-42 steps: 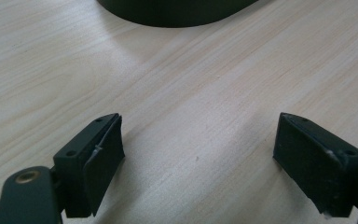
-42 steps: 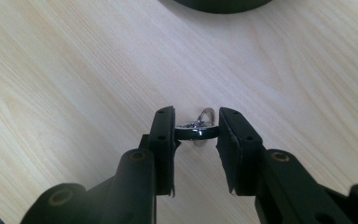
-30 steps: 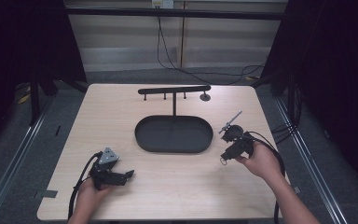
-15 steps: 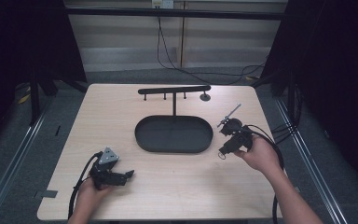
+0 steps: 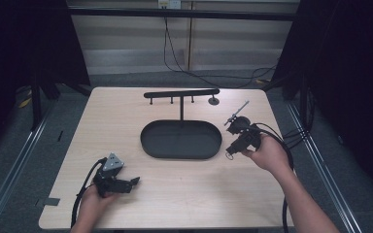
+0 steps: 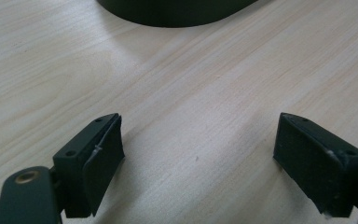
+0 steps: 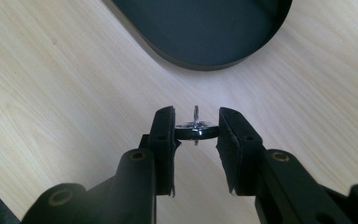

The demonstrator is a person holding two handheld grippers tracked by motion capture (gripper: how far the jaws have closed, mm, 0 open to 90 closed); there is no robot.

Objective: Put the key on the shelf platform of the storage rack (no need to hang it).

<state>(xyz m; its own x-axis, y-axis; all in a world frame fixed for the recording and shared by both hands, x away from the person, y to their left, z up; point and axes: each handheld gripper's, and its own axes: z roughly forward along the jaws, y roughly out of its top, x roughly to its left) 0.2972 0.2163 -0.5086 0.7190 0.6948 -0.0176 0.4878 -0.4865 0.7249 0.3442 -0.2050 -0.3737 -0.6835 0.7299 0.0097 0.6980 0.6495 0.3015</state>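
Right tool pinching small ring, left tool wide (empty) — pale wooden table, dark room.

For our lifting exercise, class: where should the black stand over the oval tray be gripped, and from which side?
Probably the thin upright post, just below the crossbar. Come in level from the person's side, over the tray: the post is slim and vertical, and the crossbar would stop the tool sliding off.

Pale wooden table, grey floor around it, pale panelled wall behind with dangling cables, dark curtains either side
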